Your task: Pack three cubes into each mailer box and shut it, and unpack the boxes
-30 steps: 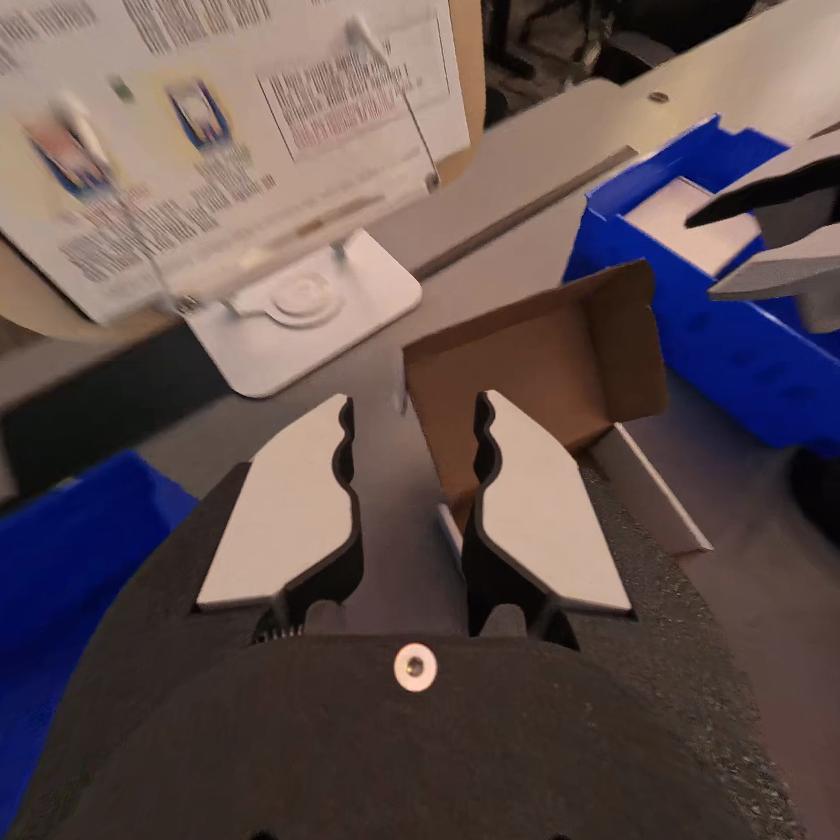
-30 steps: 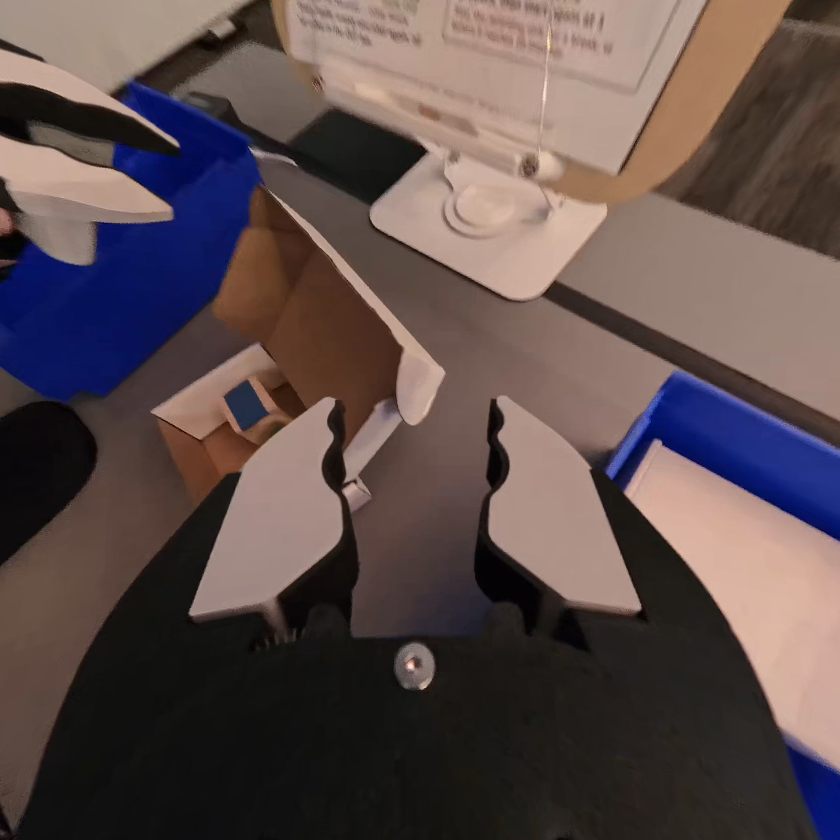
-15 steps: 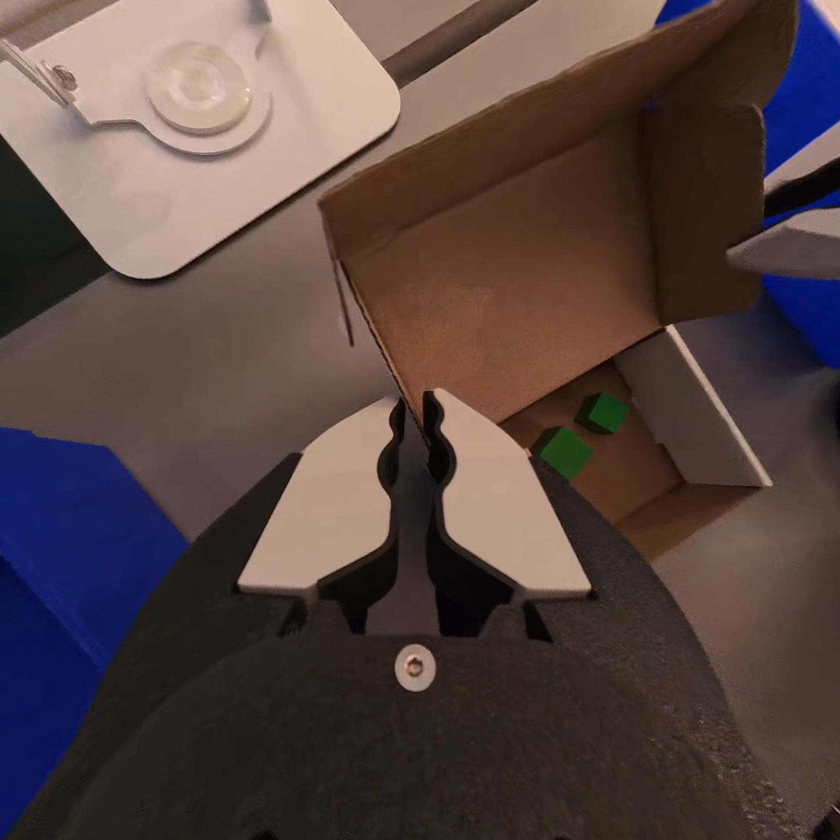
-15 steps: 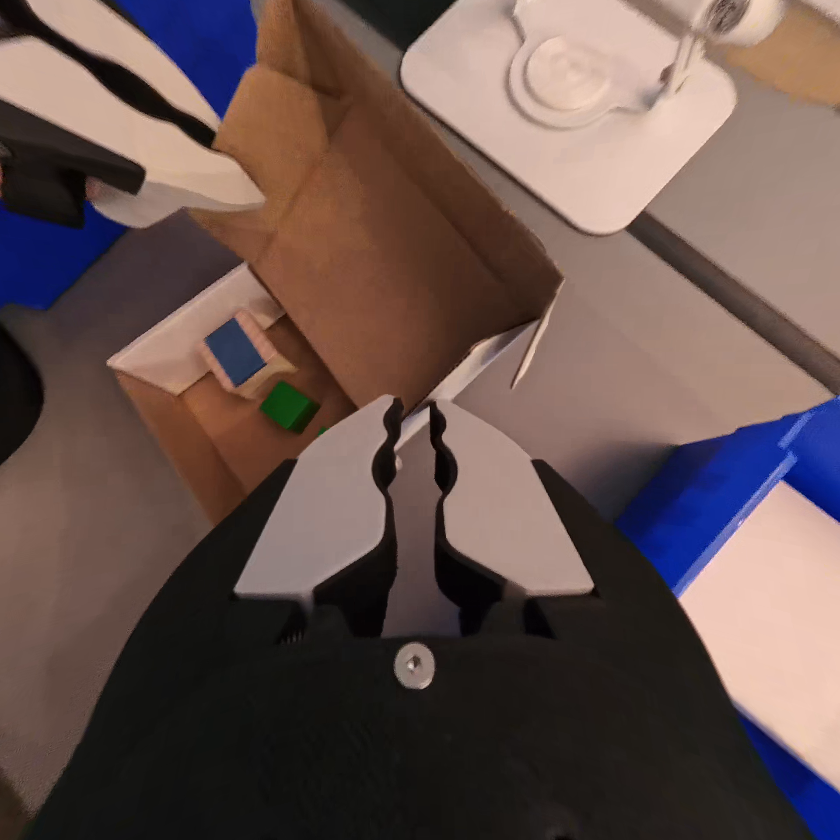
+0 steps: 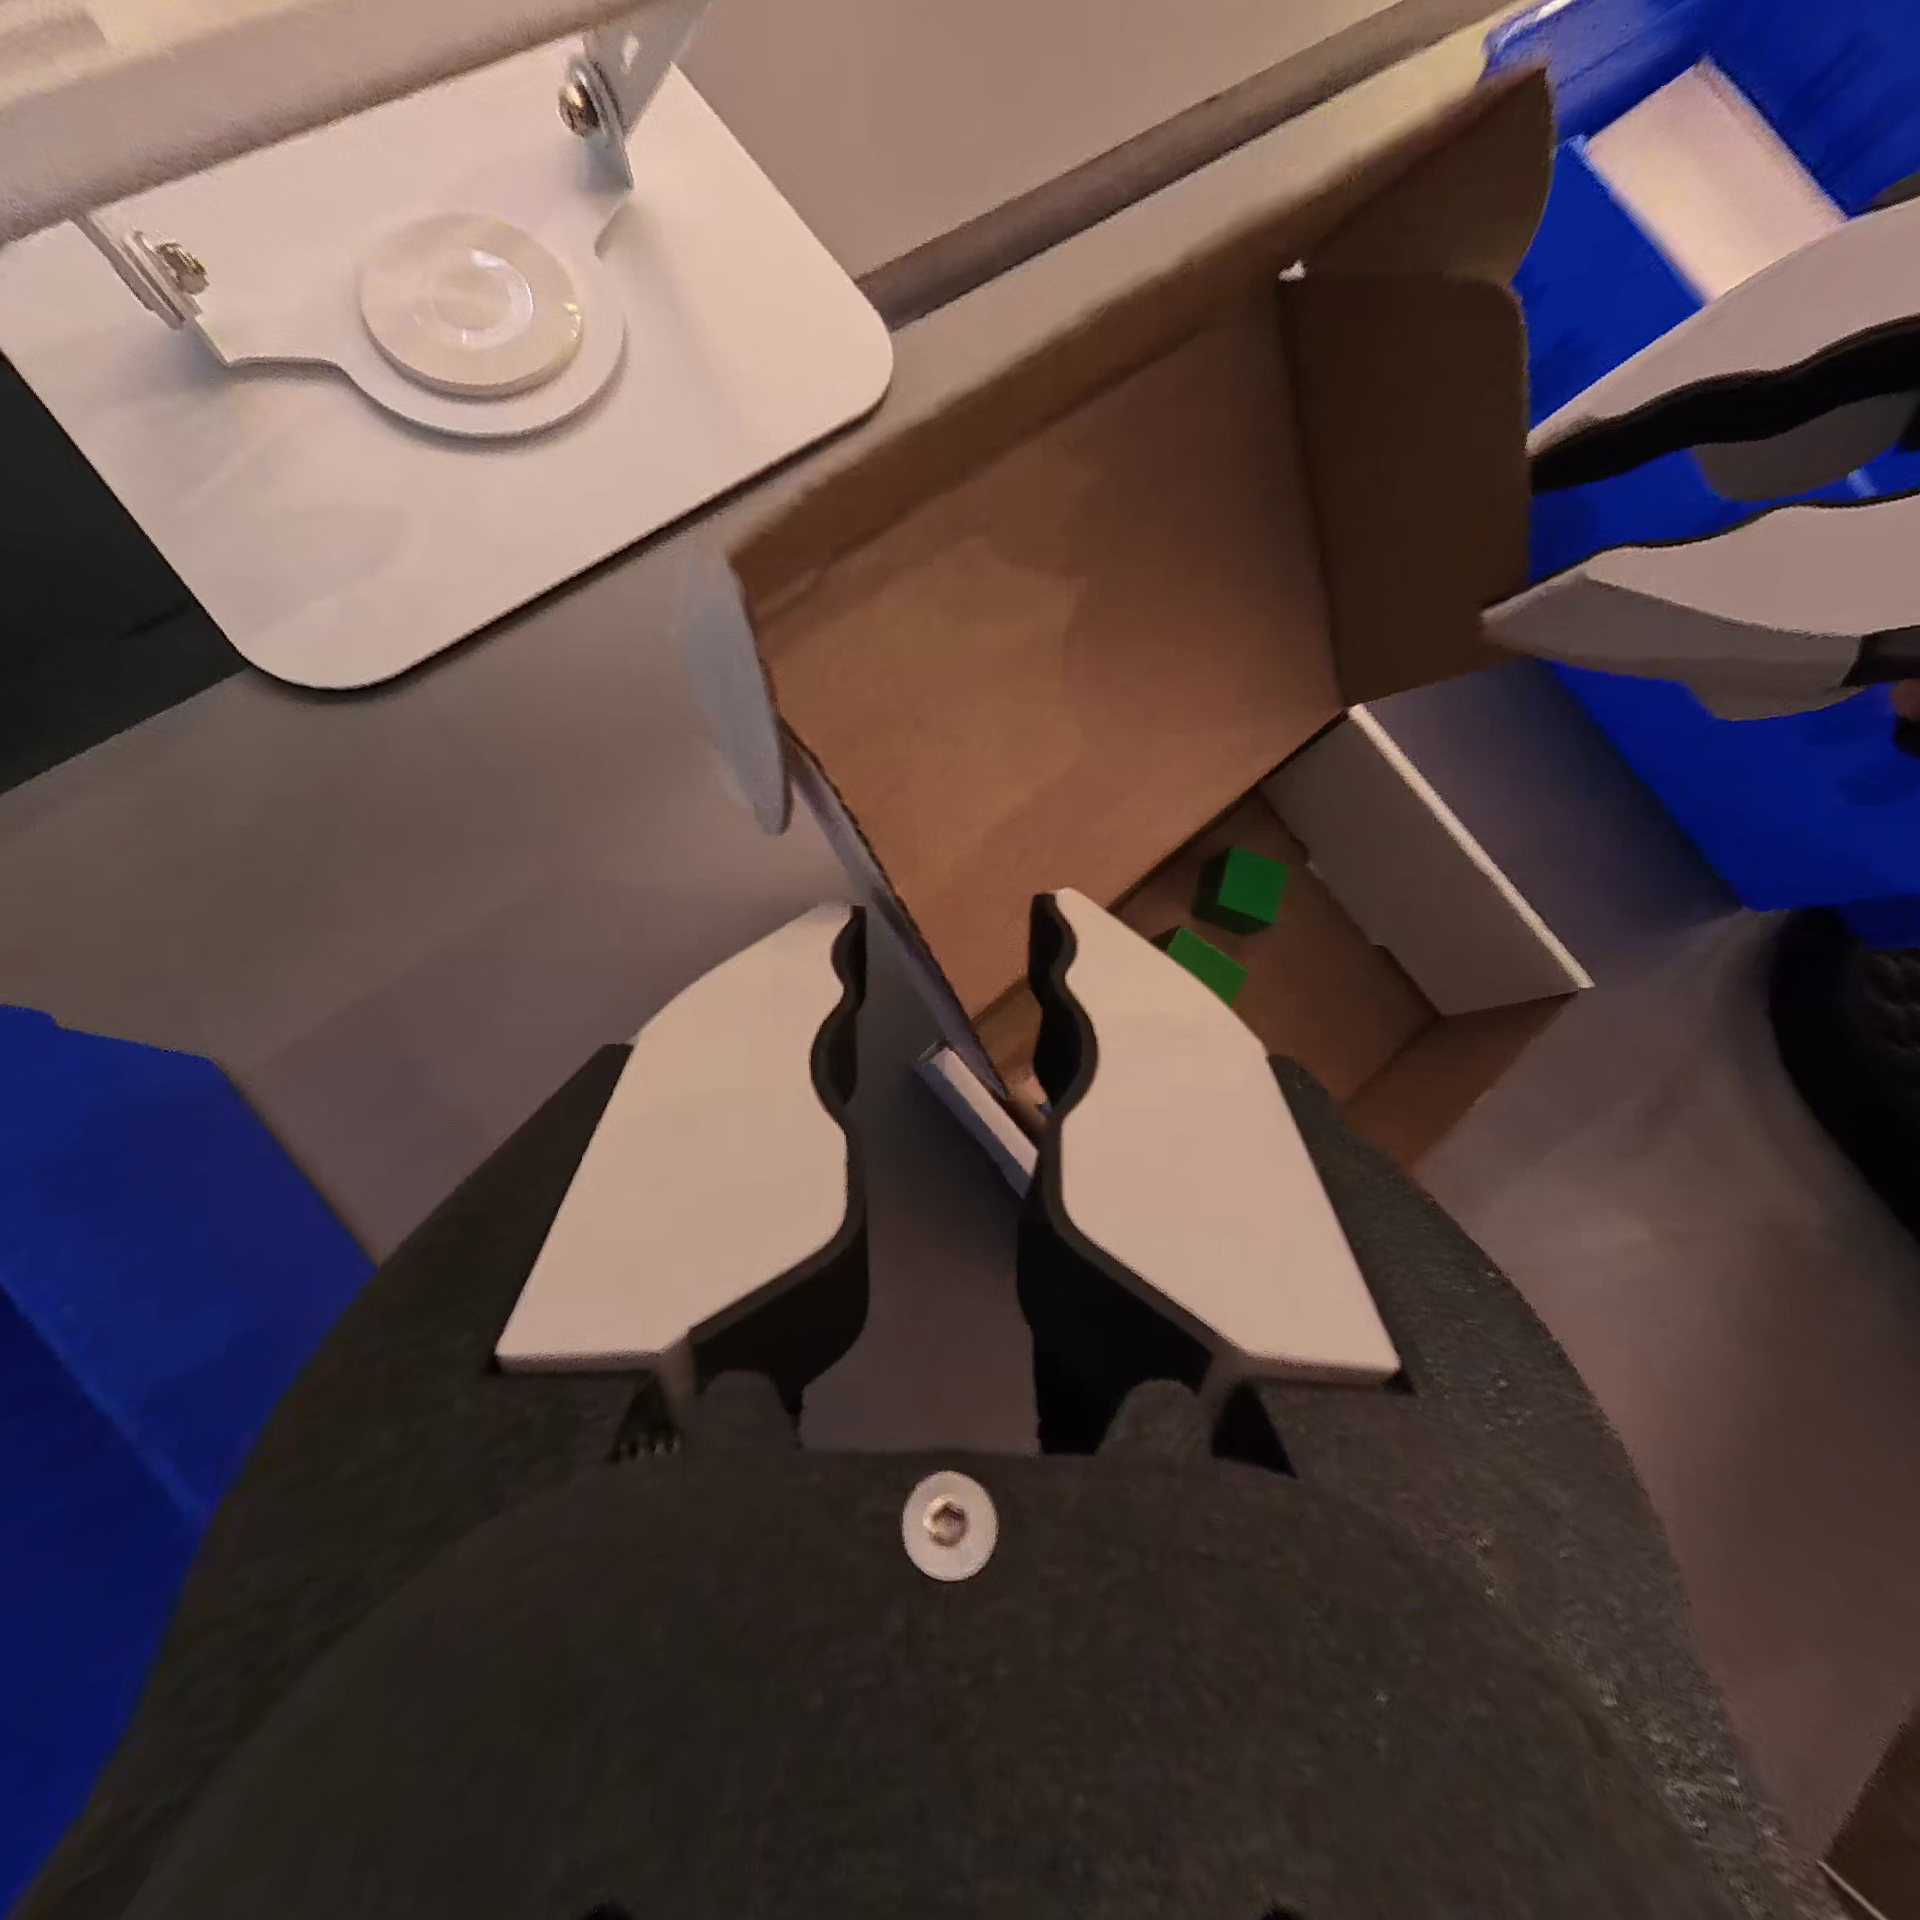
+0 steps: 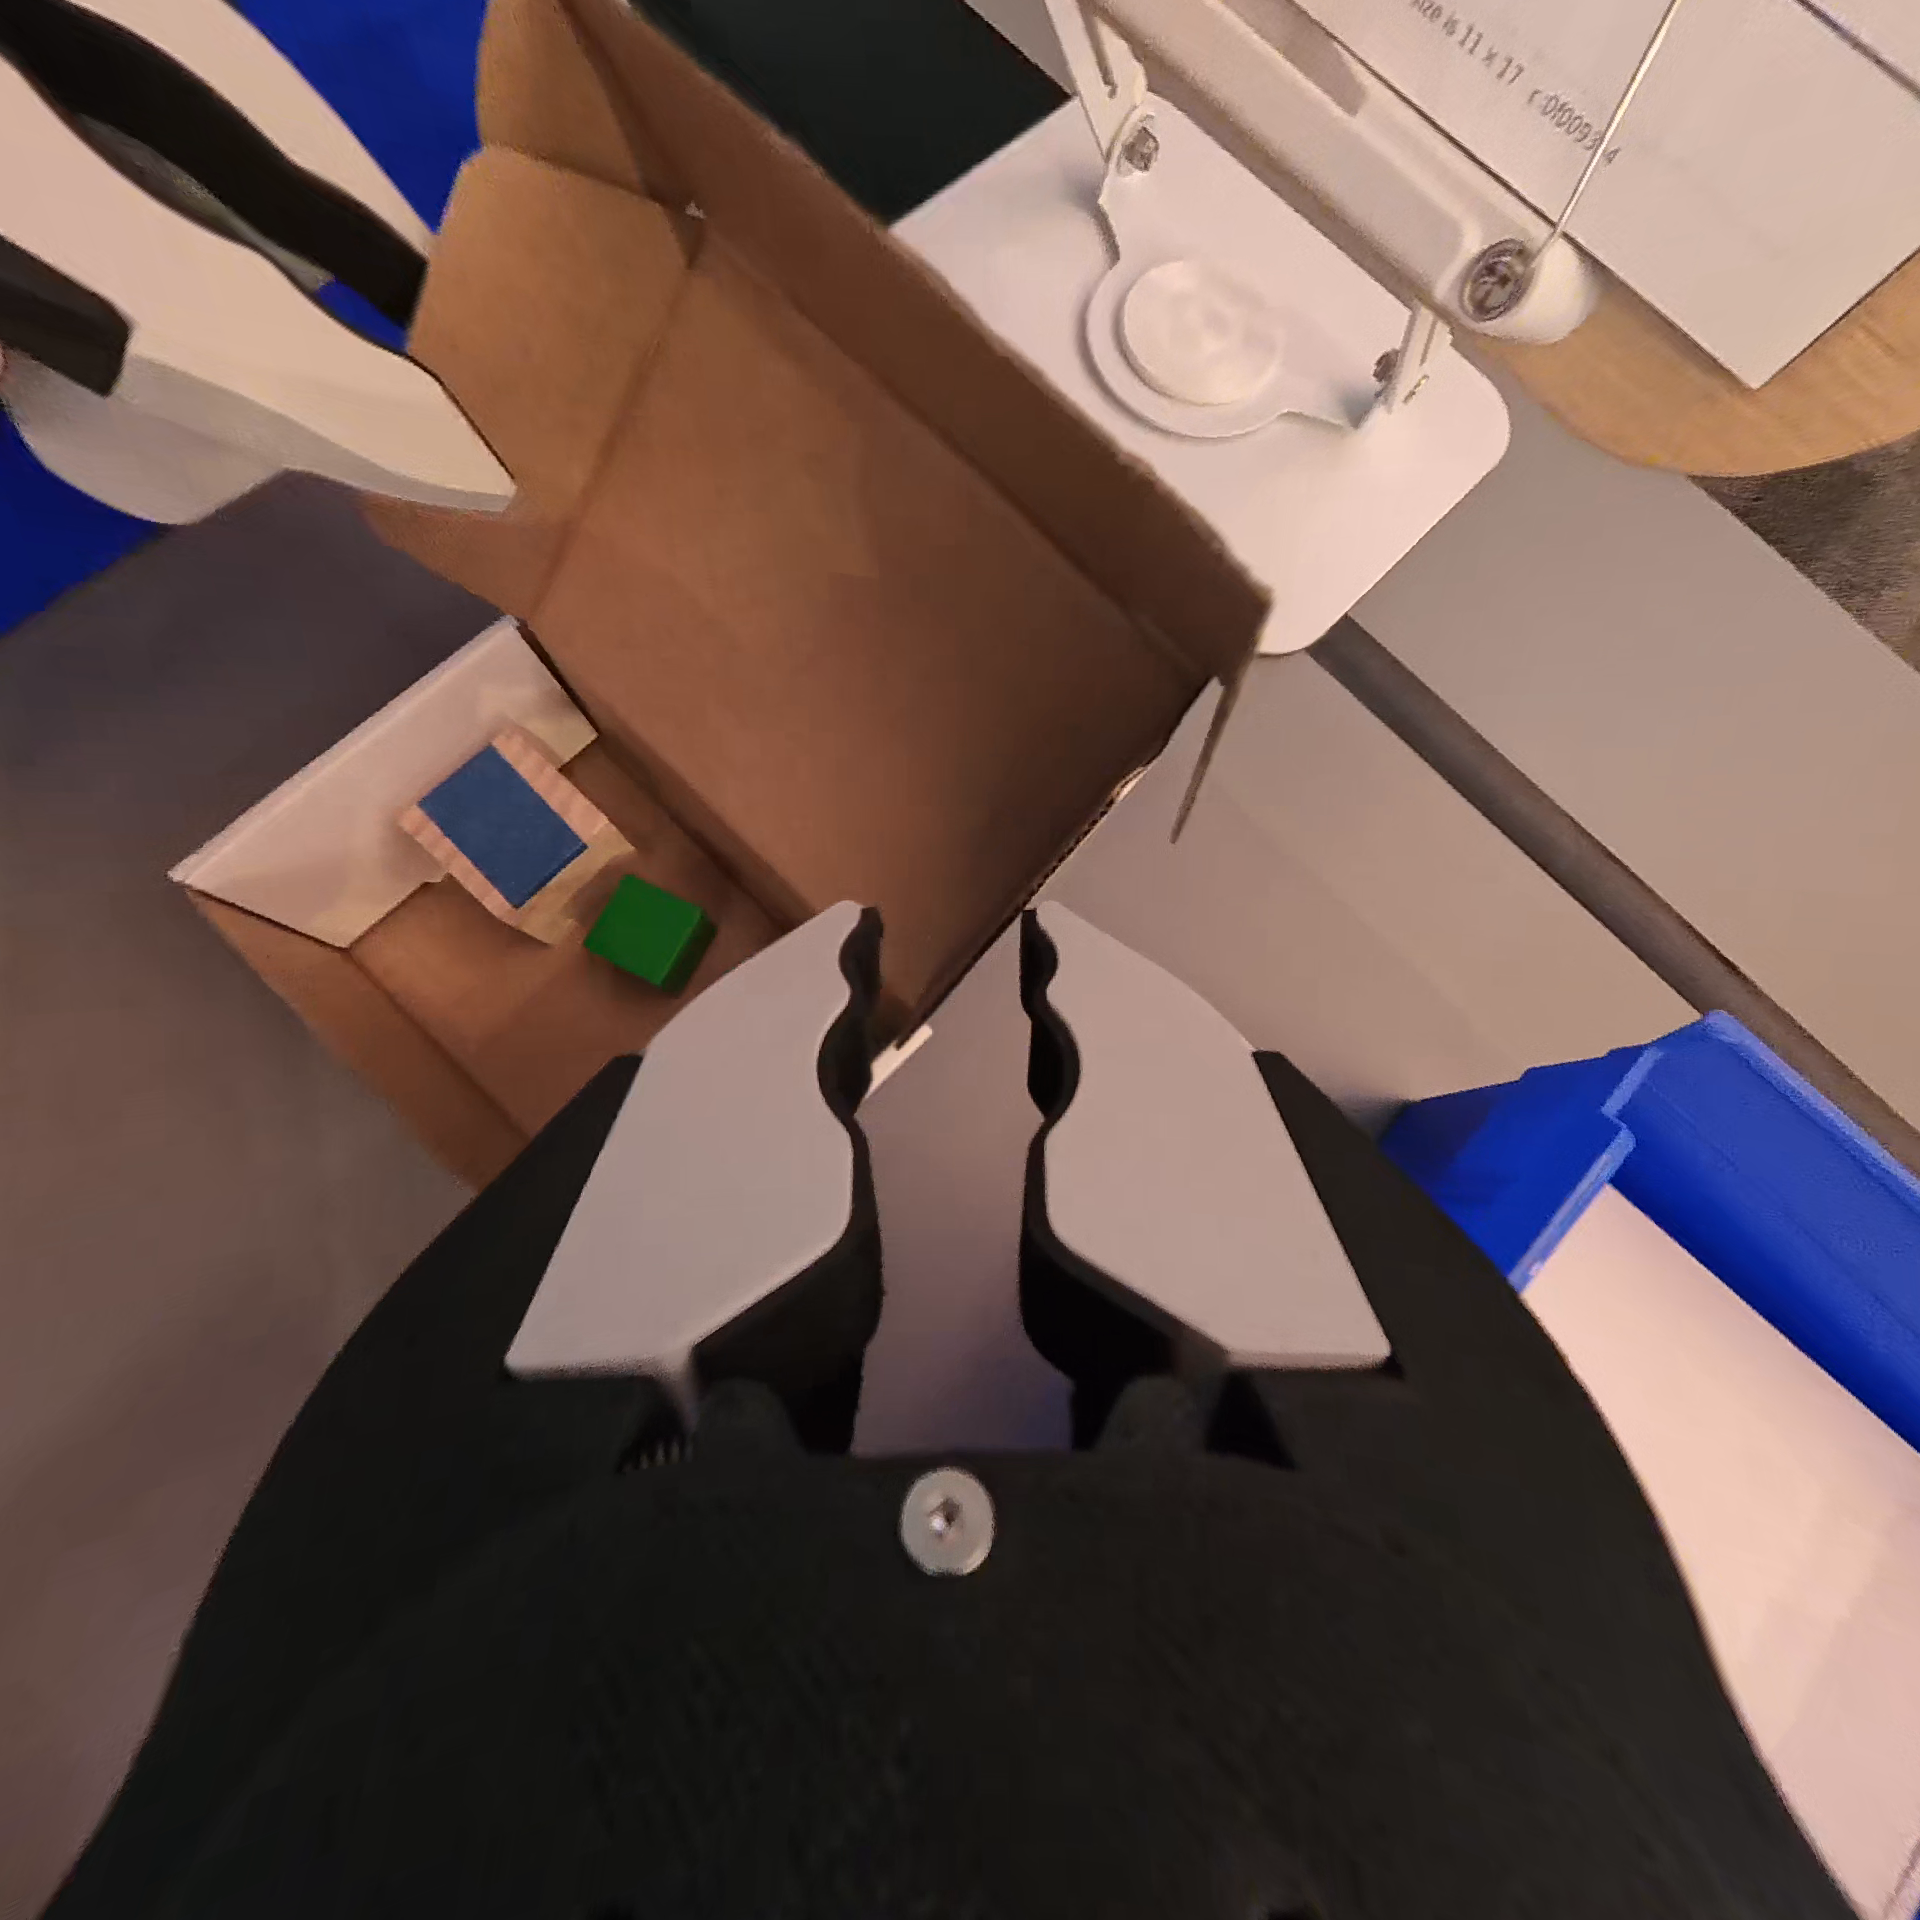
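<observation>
1. Both grippers have reopened since half a second ago: the left gripper [image 5: 945, 925] and right gripper [image 6: 951, 920] now straddle the lid [image 5: 1039, 582] edges, part open, gripping nothing.
2. The mailer box [image 6: 312, 956] stands open at 10 o'clock in the right wrist view, holding a blue cube [image 6: 504, 826] and a green cube [image 6: 649, 930].
3. Judgement: the lid is released; closing remains pending.

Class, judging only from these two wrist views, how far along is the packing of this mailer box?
Packed: three cubes lie inside the mailer box: a blue-faced cube and two green cubes. In hand: the left gripper and right gripper, both open, straddle the raised lid at its side edges. Left: folding it shut.
</observation>
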`<state>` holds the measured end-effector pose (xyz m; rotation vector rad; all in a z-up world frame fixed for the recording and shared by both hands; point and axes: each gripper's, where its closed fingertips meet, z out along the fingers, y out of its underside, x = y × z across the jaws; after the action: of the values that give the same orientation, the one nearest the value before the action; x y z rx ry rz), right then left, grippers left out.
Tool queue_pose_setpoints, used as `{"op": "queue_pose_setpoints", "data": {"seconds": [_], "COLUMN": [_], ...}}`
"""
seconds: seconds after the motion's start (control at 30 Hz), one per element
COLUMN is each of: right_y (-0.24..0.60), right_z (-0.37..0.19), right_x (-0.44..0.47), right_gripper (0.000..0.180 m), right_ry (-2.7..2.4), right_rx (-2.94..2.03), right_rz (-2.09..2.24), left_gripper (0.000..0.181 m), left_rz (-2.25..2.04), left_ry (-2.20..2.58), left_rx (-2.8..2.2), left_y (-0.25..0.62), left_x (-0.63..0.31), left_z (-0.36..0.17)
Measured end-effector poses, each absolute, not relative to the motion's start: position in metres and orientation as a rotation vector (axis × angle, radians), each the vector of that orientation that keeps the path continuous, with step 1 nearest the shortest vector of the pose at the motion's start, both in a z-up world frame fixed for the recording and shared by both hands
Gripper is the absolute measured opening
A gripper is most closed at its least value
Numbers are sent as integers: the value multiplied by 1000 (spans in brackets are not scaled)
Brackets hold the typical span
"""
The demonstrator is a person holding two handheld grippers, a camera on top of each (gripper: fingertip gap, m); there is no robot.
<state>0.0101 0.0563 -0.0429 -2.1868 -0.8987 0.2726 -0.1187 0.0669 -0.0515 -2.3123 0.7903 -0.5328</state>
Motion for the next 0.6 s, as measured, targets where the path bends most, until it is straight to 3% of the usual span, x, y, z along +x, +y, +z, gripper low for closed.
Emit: {"op": "queue_pose_setpoints", "data": {"seconds": [0.03, 0.27, 0.6], "right_y": [55, 82, 106], "right_z": [-38, 24, 6], "right_x": [12, 46, 28], "right_gripper": [28, 29, 32], "right_ry": [-892, -621, -661], "right_rx": [-2179, -1957, -2012], "right_rz": [307, 402, 239], "left_gripper": [34, 34, 35], "left_rz": [-555, -706, -596], "left_ry": [771, 538, 565], "left_rx": [-2300, -2105, -2129], "left_y": [68, 85, 104], "left_x": [-121, -148, -137], "left_z": [-46, 9, -13]}}
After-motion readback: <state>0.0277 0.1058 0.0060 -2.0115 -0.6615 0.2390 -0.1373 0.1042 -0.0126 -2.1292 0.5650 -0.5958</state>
